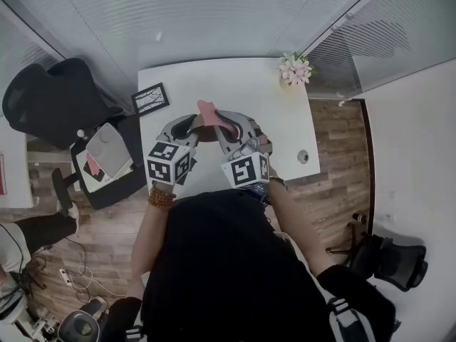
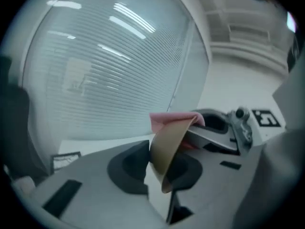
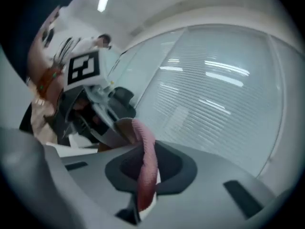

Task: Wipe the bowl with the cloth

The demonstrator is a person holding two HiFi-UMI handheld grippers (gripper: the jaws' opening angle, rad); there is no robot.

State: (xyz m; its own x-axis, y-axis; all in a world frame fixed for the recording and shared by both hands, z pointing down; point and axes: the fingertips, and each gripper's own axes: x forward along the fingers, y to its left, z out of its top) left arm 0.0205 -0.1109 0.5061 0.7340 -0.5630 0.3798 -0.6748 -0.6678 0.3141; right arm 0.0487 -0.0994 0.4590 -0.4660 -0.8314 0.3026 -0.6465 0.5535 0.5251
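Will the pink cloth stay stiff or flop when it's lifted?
Probably floppy: the cloth bunches into a bent roll where the jaws of the right gripper pinch it. It also folds against the rim of the bowl, so it likely shapes itself to whatever it touches.

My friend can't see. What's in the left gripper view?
The left hand-held gripper pinches a tan bowl by its rim, held on edge. The right hand-held gripper holds a pink cloth at the bowl's top edge. Behind them are window blinds.
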